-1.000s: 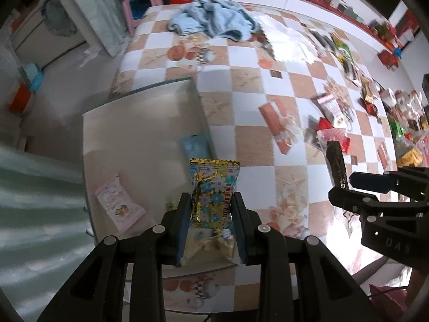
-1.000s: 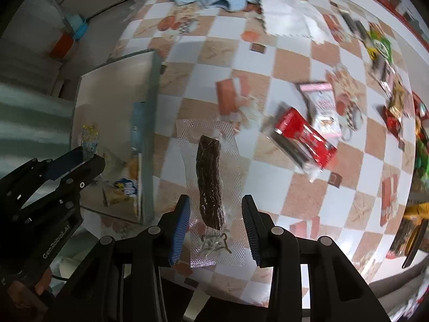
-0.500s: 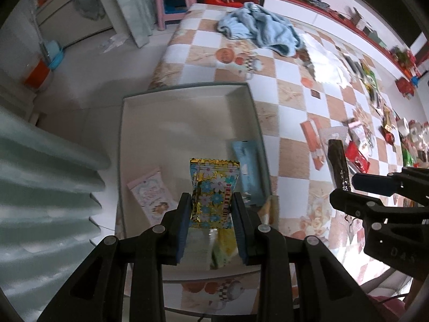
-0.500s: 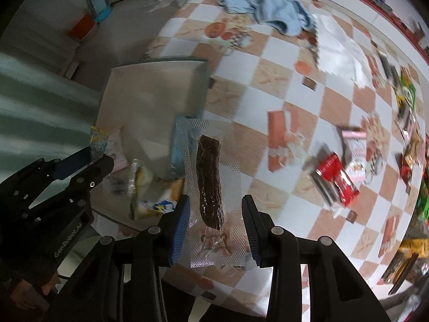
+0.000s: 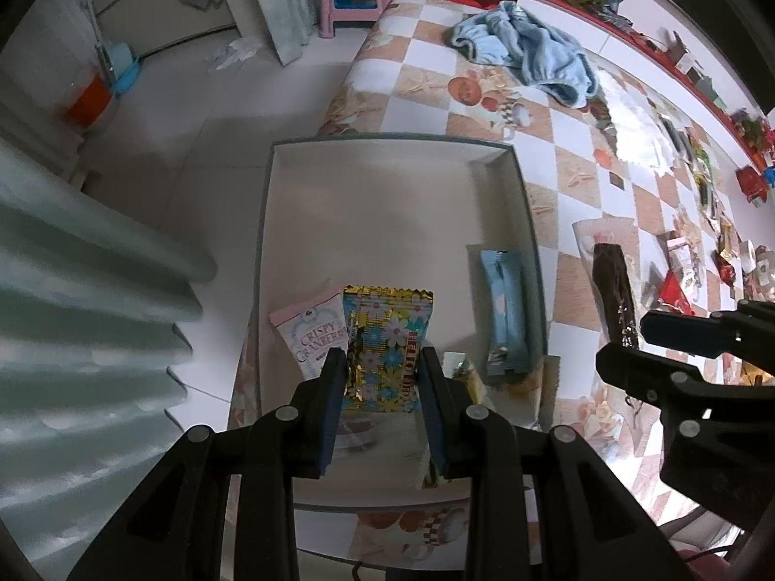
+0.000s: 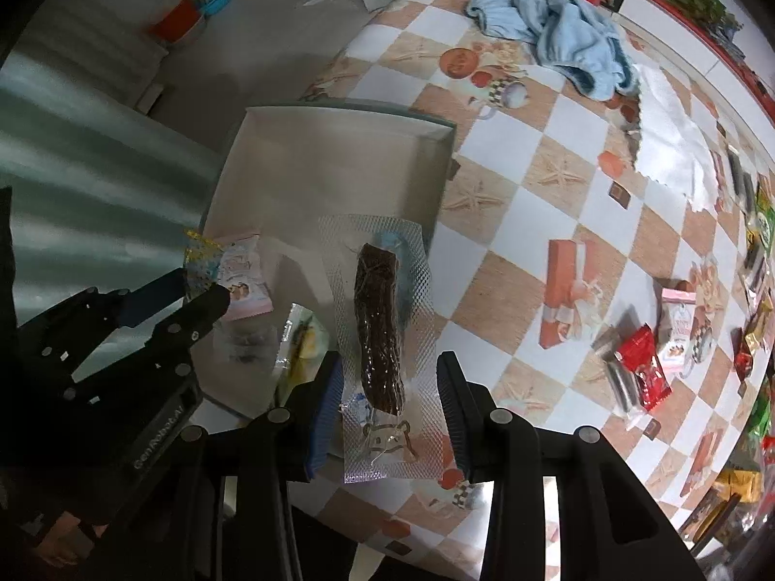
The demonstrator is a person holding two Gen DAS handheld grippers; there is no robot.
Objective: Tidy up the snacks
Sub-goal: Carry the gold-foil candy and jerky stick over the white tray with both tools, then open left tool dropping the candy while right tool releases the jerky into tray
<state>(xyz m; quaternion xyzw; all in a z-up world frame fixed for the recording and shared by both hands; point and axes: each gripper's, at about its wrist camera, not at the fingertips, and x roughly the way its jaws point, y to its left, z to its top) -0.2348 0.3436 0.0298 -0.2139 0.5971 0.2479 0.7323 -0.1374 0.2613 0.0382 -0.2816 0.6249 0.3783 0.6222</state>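
My left gripper [image 5: 382, 389] is shut on a gold flower-print snack packet [image 5: 385, 339] and holds it above the near end of a white box [image 5: 387, 145]. In the box lie a pink cranberry packet [image 5: 312, 334] and a light blue bar [image 5: 503, 310]. My right gripper [image 6: 387, 402] is shut on a clear packet with a dark brown stick [image 6: 380, 334], held over the box's [image 6: 339, 114] right edge. That packet also shows in the left wrist view [image 5: 612, 285].
The box sits at the left edge of a checkered table [image 6: 533, 179]. A blue cloth [image 6: 566, 34] lies at the far end. A red packet [image 6: 644, 373], a pink packet [image 6: 678, 319] and several more snacks lie to the right. Floor lies left of the table.
Both grippers have moved left, from over the table to over the box, each still holding its packet. The box interior is now in fuller view.
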